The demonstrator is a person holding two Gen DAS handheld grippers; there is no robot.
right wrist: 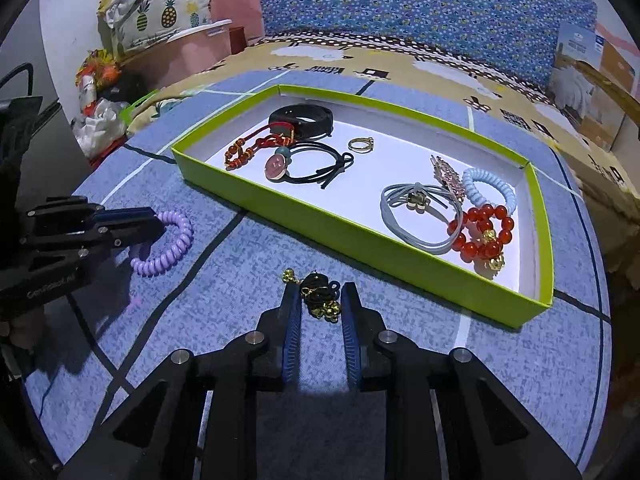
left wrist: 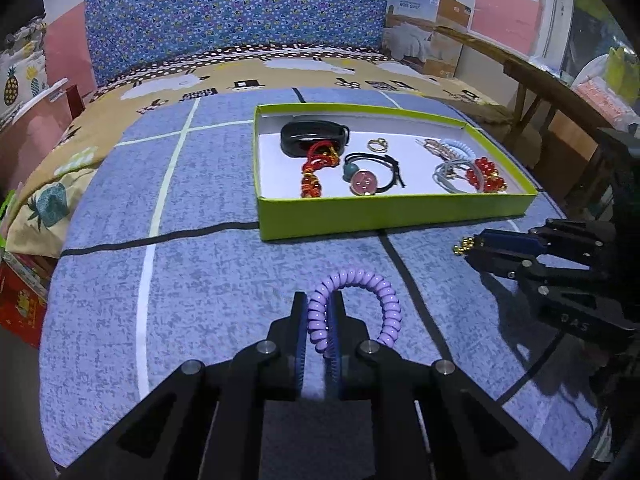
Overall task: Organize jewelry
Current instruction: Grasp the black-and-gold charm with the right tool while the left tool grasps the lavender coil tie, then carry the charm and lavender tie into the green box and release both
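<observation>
My left gripper (left wrist: 319,306) is shut on a purple spiral hair tie (left wrist: 372,296), held near the blue cloth; it also shows in the right wrist view (right wrist: 170,242). My right gripper (right wrist: 319,300) stands around a black cord bracelet with gold bells (right wrist: 320,294), its jaws a little apart, touching it or nearly so. In the left wrist view the right gripper (left wrist: 476,248) has the gold bells (left wrist: 464,246) at its tip. The green tray (left wrist: 384,216) (right wrist: 320,216) holds several jewelry pieces: a black band (right wrist: 304,118), a ring (right wrist: 360,143), red beads (right wrist: 482,236).
A blue patterned cloth (left wrist: 224,280) covers the table. A blue dotted cushion (left wrist: 240,16) stands behind the tray. A cardboard box (left wrist: 428,36) and a wooden bench (left wrist: 532,76) are at the back right. Bags (right wrist: 104,92) lie at the left.
</observation>
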